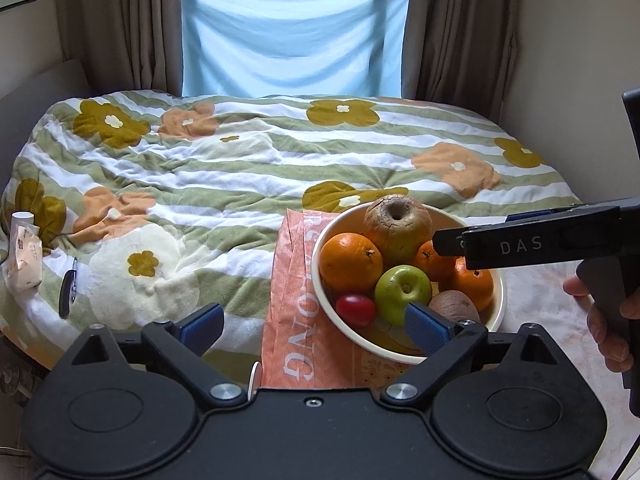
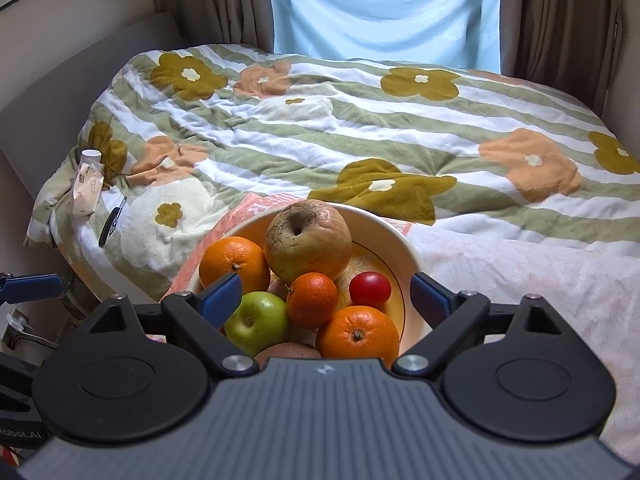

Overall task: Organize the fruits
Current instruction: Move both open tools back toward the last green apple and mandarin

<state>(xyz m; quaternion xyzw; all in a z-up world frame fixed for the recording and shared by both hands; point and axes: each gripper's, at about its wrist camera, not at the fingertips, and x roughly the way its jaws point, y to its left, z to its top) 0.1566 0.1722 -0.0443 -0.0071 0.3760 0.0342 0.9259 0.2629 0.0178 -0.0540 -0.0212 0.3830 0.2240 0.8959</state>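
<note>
One bowl (image 2: 414, 256), three oranges (image 2: 234, 263), two apples (image 2: 308, 236), one red tomato (image 2: 369, 289), one kiwi (image 2: 288, 350)

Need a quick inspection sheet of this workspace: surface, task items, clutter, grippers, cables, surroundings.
Surface: floral blanket over a bed; orange cloth under the bowl.
Job's things: bowl holding wrinkled apple, green apple, three oranges, red fruit, kiwi.
Clutter: paper packet, dark pen-like item at blanket's left edge.
Grippers: left gripper open, empty; right gripper open above the fruit.
Cables: nothing seen.
Surroundings: brown curtains, blue window cloth.
</note>
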